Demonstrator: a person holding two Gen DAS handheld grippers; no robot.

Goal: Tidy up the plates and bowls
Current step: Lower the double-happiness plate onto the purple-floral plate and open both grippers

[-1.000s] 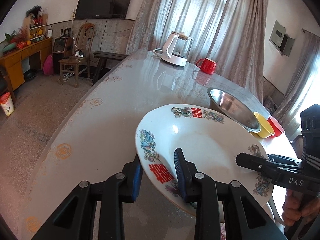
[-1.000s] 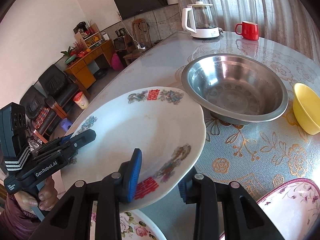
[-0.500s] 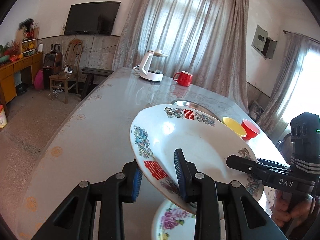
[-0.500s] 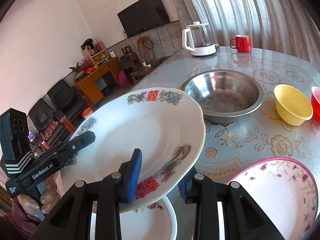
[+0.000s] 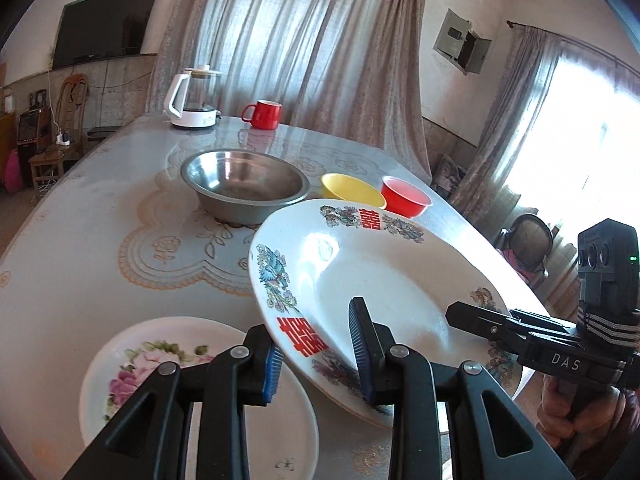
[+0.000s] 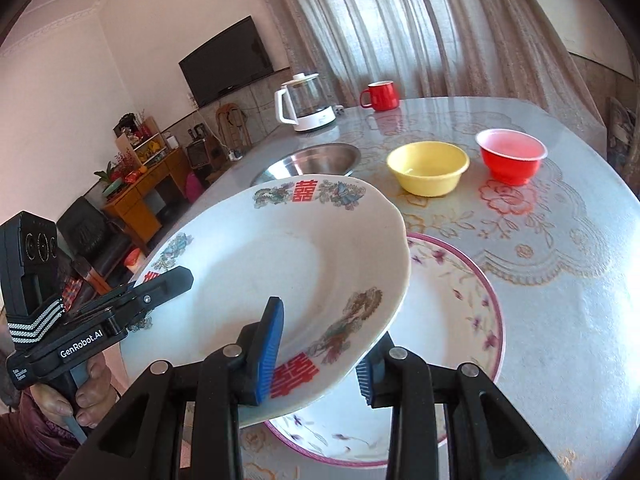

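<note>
- The counter (image 5: 80,208) was seen to carry a steel basin (image 5: 244,184) near its middle, with a yellow bowl (image 6: 428,166) and a red bowl (image 6: 511,160) just beside it toward the far right edge.
- A purple-rimmed plate (image 6: 472,320) and a rose-patterned plate (image 5: 160,364) were laid at the near edge.
- The red-character plate (image 5: 372,280) was held tilted above them, clear of the counter.
- Its rim was pinched by the closed jaws of the left gripper (image 5: 316,356) and, on the opposite side, by those of the right gripper (image 6: 320,356).
- A slip was judged possible: glazed rim, shallow bite, uneven pull between hands.
- Both grippers were held low, angled inward, a hand (image 6: 80,392) wrapped on the left handle.
</note>
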